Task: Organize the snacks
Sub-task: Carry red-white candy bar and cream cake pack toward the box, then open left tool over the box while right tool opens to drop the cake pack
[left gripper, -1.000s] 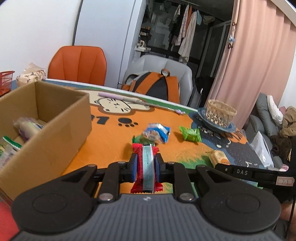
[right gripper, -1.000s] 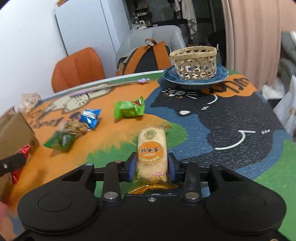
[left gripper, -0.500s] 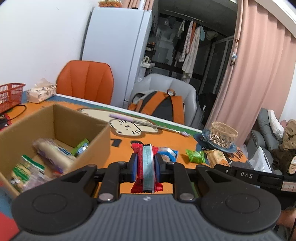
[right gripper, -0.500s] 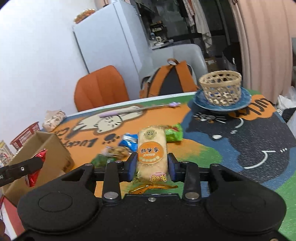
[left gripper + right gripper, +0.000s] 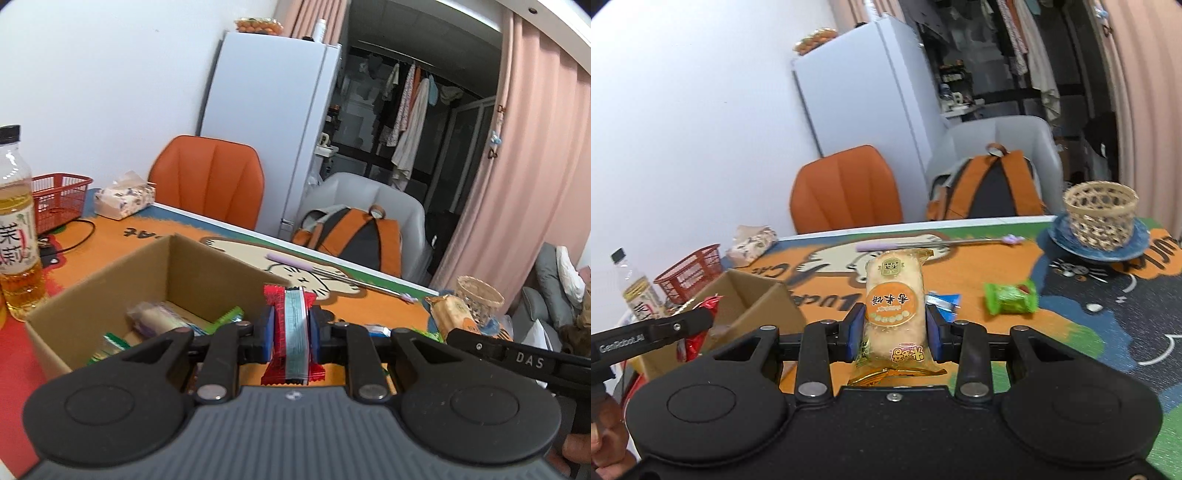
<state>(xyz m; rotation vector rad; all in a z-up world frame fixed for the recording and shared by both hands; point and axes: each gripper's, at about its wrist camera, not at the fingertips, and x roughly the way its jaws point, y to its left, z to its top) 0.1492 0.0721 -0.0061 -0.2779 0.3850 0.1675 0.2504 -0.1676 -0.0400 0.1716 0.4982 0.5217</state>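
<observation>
My left gripper [image 5: 290, 330] is shut on a red snack packet [image 5: 291, 332] and holds it raised by the right wall of an open cardboard box [image 5: 207, 269] with several snacks inside. My right gripper [image 5: 894, 328] is shut on a yellow rice cracker packet [image 5: 894, 306], held above the table to the right of the box [image 5: 753, 299]. The cracker packet also shows in the left wrist view [image 5: 448, 312]. A green snack [image 5: 1010, 297] and a blue snack [image 5: 945, 301] lie on the mat.
A drink bottle [image 5: 14, 229], a red basket [image 5: 59, 199] and a tissue pack [image 5: 123, 195] stand left of the box. A wicker basket [image 5: 1100, 218] sits on a blue plate [image 5: 1056, 240] at the right. A purple pen [image 5: 886, 245] lies near the far edge.
Both grippers have risen and shifted left toward the box, each keeping its snack. The box now sits closer under the left gripper.
</observation>
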